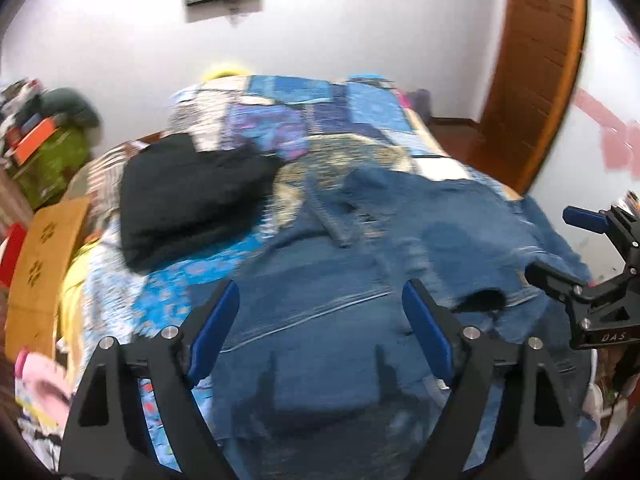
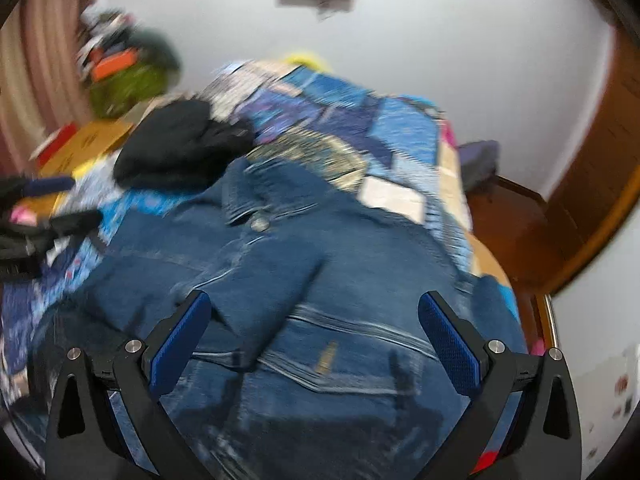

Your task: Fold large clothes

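A blue denim jacket [image 1: 360,280] lies spread on the bed, collar toward the far end; it also shows in the right wrist view [image 2: 304,280]. My left gripper [image 1: 320,304] is open and empty above the jacket's lower part. My right gripper [image 2: 314,316] is open and empty above the jacket near a sleeve. The right gripper also shows at the right edge of the left wrist view [image 1: 560,240], open, over the jacket's right side. The left gripper shows at the left edge of the right wrist view [image 2: 60,200].
A black garment [image 1: 192,196] lies folded on the patchwork bedspread [image 1: 328,116] beyond the jacket. A cardboard box [image 1: 44,260] and piled items [image 1: 48,140] stand left of the bed. A wooden door [image 1: 536,68] is at the right.
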Demonstrator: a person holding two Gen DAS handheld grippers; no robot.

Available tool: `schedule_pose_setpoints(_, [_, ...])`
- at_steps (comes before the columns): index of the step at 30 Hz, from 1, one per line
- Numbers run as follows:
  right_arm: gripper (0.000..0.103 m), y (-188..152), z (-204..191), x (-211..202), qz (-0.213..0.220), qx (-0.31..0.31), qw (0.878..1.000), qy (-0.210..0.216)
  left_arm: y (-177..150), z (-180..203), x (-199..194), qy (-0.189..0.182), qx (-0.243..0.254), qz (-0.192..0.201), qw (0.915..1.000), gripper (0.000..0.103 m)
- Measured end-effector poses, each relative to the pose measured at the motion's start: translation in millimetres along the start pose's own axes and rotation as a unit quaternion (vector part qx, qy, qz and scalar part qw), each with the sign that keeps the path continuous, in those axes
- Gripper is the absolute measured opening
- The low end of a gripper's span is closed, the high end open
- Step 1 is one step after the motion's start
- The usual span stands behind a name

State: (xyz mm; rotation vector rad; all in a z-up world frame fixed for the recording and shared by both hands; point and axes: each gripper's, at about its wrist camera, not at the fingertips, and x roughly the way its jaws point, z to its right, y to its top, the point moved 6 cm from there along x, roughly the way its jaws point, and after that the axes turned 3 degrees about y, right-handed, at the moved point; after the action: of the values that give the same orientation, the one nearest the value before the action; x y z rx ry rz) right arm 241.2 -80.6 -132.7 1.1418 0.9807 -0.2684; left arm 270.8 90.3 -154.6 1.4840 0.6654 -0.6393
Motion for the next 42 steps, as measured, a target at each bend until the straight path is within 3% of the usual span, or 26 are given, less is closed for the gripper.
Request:
schedule_pose_setpoints(3, [0.103,-4.0,-16.5,19.9,-0.038,-0.051,0.998,0.008,-11.5,-28.2,5.6,0.027,-0.01,-0.016,0.9995,0.083])
schedule_pose_setpoints(8, [0.103,-15.4,-32.8,54.3,-0.106,-0.105,0.989,0.016,-45.6,-62.2,28.7,0.039,-0.027,-0.073,0.9962,0.084])
schedule_pose_setpoints(11, [0.103,-14.4,-39.3,70.1,-0.128,-0.105,0.986,0.03,-65.8,-71.1,47.5,0.036,-0.039,-0.108,0.9928,0.084])
schedule_pose_setpoints(14, [0.103,-9.6,-40.8,81.2,-0.148,-0.087,0.984,0.037,-89.3,-75.2,74.7,0.003,-0.068,-0.162,0.9844,0.084])
schedule_pose_setpoints(17, [0.103,-3.4,-35.7,84.1,-0.139,-0.09,0.986,0.02,-104.8,-77.9,94.9,-0.001,-0.082,-0.191,0.9781,0.084])
schedule_pose_setpoints(20, [0.103,0.6,-24.2,76.6,-0.125,-0.068,0.99,0.013,-106.2,-78.5,97.3,-0.005,-0.091,-0.187,0.978,0.085])
schedule_pose_setpoints(26, [0.103,9.1,30.5,49.5,-0.066,0.023,0.997,-0.041,-108.4,-79.2,98.5,0.008,-0.087,-0.18,0.9798,0.091])
schedule_pose_setpoints(31, [0.103,-1.1,78.8,19.7,-0.036,0.104,0.991,-0.07,-106.3,-77.6,95.7,0.024,-0.074,-0.176,0.9813,0.092])
schedule_pose_setpoints(38, [0.103,-34.9,112.2,-3.7,-0.05,0.148,0.982,-0.106,-104.1,-75.8,91.8,0.045,-0.058,-0.172,0.9824,0.091])
schedule_pose_setpoints(42, [0.103,-44.2,123.3,-19.9,-0.037,0.166,0.979,-0.116,-98.9,-74.5,88.8,0.054,-0.052,-0.172,0.9823,0.091])
